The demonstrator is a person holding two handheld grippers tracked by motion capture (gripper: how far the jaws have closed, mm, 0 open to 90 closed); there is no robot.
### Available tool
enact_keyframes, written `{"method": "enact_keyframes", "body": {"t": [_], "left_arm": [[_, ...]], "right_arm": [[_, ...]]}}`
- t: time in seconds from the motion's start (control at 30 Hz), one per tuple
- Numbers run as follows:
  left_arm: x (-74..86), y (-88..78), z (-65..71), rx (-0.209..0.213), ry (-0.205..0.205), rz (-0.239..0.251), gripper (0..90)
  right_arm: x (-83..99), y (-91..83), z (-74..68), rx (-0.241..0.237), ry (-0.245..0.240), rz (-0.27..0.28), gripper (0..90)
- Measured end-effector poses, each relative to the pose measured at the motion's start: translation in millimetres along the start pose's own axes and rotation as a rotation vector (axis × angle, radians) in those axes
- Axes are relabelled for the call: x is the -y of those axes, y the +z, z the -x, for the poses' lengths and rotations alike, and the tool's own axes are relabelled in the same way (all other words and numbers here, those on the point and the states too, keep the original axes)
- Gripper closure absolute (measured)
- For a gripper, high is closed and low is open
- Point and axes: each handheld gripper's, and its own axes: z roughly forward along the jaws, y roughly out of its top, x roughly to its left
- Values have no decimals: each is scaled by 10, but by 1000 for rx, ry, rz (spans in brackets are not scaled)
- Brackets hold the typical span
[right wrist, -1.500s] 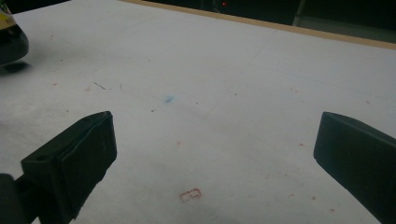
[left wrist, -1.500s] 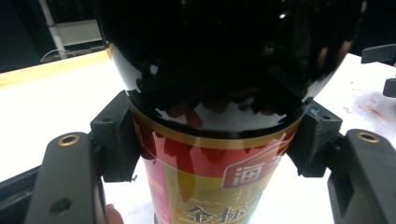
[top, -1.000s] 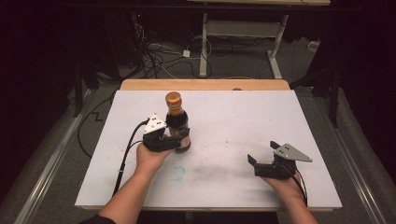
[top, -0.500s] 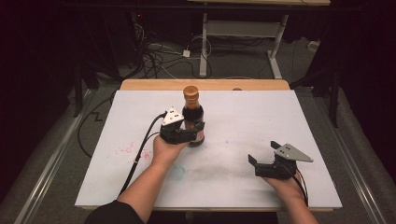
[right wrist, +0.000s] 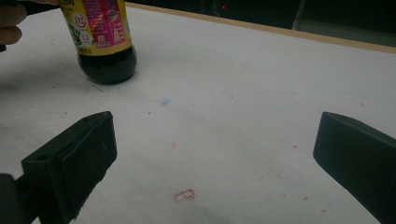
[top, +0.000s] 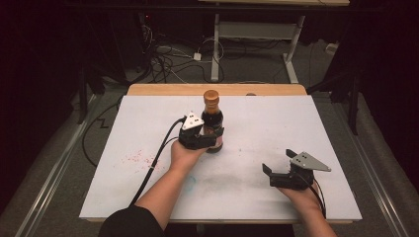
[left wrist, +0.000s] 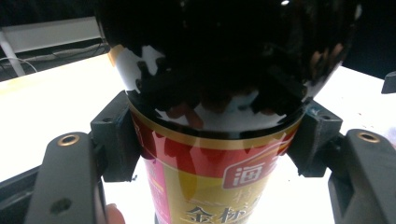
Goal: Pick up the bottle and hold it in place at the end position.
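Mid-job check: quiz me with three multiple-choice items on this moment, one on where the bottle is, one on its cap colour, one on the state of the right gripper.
1. Where is the bottle?
A. lying at the right edge of the table
B. upright near the middle of the table, between the left gripper's jaws
C. on the floor

2. What colour is the bottle's cap?
A. green
B. white
C. orange-brown

3. What state is the right gripper in?
A. open, with nothing in it
B. shut on the bottle
C. shut on a cloth

Answers: 1 B, the left gripper view shows both jaws against the label; 2 C, seen in the high view; 3 A, its jaws stand wide apart over bare table.
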Motion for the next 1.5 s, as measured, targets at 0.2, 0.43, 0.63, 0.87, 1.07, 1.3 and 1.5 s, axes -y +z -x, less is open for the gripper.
{"method": "enact_keyframes", "body": {"t": [0.2, 0.43, 0.63, 0.87, 1.07, 1.3, 1.5], "left_arm": [[24, 23, 6, 0, 5, 3, 288], [35, 12, 27, 2, 9, -4, 288], [68, 5, 46, 3, 37, -13, 284], [72, -14, 48, 6, 40, -25, 280], [65, -25, 42, 13, 38, -39, 279], [61, -21, 36, 17, 30, -42, 279], [59, -20, 30, 21, 28, -42, 279]], "right_arm": [[3, 12, -4, -2, 2, -2, 4], [6, 18, -14, -4, 4, -6, 4], [6, 18, -12, -8, 6, -5, 4], [1, 24, -32, -17, 10, -14, 8], [-35, 38, -66, -43, -14, -8, 161], [-134, 114, -115, -76, -20, -6, 290], [-240, 238, -139, -93, -30, -9, 475]]}}
